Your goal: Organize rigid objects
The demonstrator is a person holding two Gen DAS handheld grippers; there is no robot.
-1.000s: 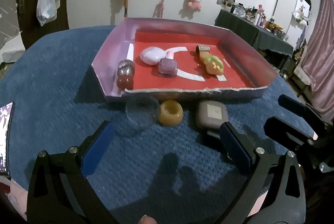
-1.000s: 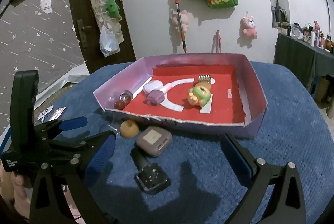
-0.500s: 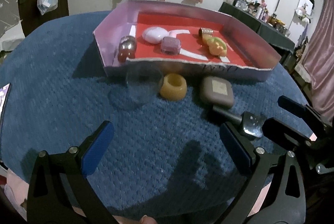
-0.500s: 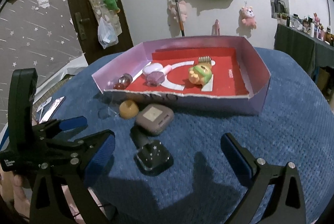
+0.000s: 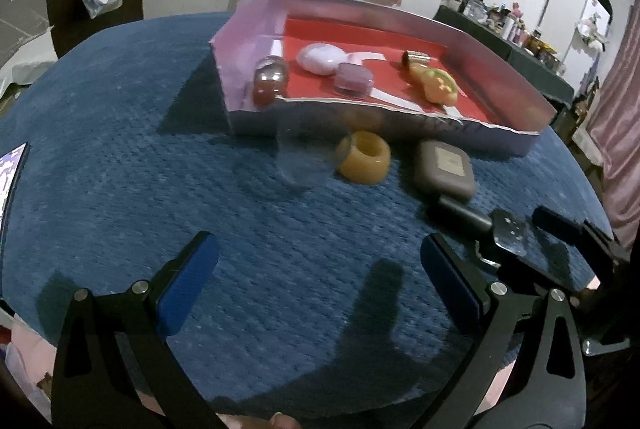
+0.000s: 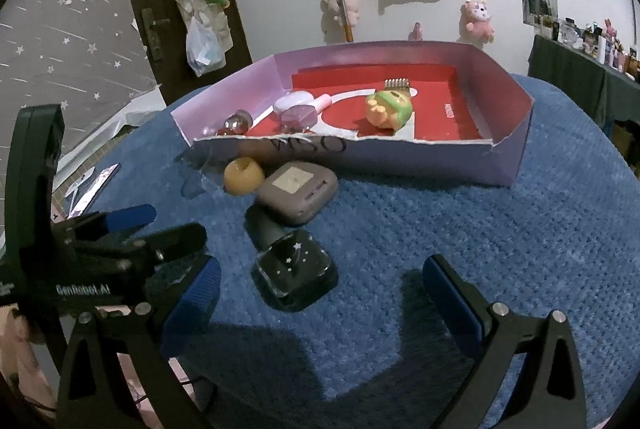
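A pink-walled box with a red floor (image 5: 500,139) (image 6: 508,157) stands on the blue cloth and holds several small items, among them a green-and-yellow toy (image 5: 438,89) (image 6: 390,107). In front of the box lie a clear cup (image 5: 300,157), an amber ring-shaped piece (image 5: 364,157) (image 6: 243,175), a grey-brown case (image 5: 444,169) (image 6: 296,191) and a black bottle with stars (image 6: 294,269) (image 5: 508,237). My left gripper (image 5: 320,285) is open over bare cloth, short of the cup. Just short of the black bottle, my right gripper (image 6: 320,293) is open.
The blue cloth covers a round table whose edge runs close below both grippers. A card (image 5: 12,173) lies at the table's left edge. A dark shelf with bottles (image 5: 512,29) stands at the right, and toys and bags hang on the wall behind.
Both grippers have drawn back and lifted a little from the box, so the loose objects sit farther ahead. Neither gripper has changed its opening.
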